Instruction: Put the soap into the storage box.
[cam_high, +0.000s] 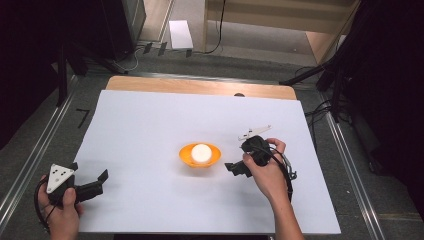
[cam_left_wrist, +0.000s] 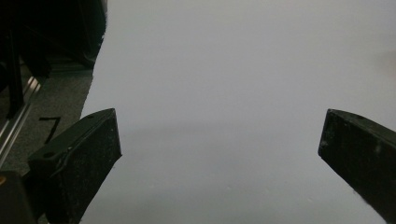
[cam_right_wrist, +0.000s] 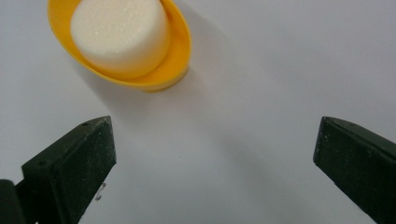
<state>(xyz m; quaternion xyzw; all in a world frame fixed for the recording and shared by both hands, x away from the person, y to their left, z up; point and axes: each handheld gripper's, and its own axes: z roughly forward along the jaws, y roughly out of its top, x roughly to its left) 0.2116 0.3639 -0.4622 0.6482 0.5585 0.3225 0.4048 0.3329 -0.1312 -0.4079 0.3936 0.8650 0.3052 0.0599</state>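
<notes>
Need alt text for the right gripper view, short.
A white foam cylinder sits inside a small orange bowl on a white table sheet, at the upper left. The right gripper points toward it, its two black jaws wide apart with nothing between them.

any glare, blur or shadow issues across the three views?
High view: even light, surroundings dark, mild softness. Left gripper view: dim, grey cast on the white sheet, faint shadow between the jaws. Right gripper view: bright, yellow bowl throws a soft shadow, foam block sharp, no glare.
</notes>
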